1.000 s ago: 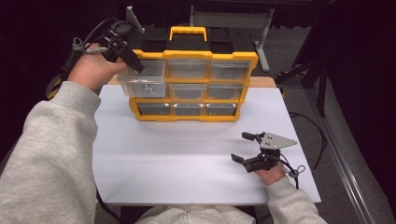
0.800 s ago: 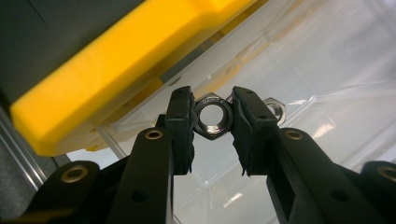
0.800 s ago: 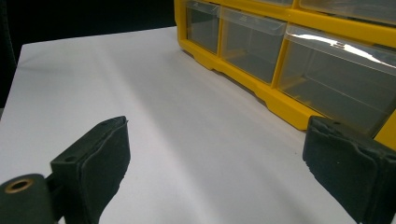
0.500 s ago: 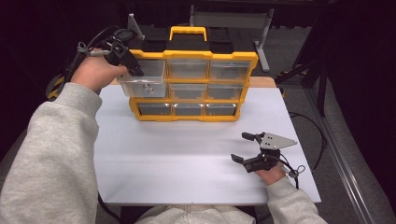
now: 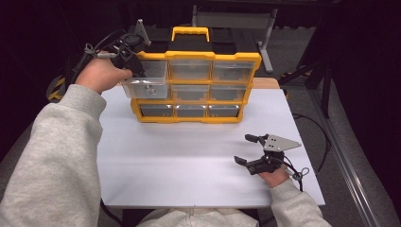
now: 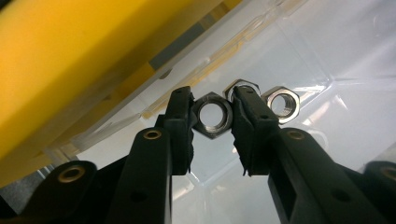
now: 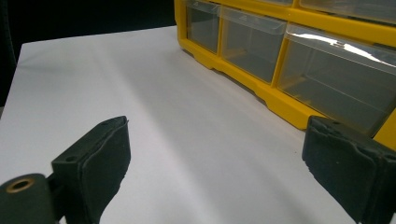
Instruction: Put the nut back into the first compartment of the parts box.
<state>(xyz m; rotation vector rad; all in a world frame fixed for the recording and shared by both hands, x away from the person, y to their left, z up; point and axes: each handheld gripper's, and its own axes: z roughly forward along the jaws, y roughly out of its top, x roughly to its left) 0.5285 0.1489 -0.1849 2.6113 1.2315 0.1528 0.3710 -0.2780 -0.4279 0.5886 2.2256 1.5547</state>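
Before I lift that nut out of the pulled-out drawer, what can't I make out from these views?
- Left hand-held gripper: jaws flank the steel hex nut; whether the pads actually touch it is unclear.
- A second hex nut is mostly hidden behind the right-side jaw, beside a third hex nut.
- High view: contents of the clear plastic drawer are too small to count.
- The yellow organizer cabinet is cut off by the frame edge.

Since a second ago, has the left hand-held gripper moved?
Yes. In the high view the left hand-held gripper has come down and right against the yellow organizer, into the pulled-out drawer.
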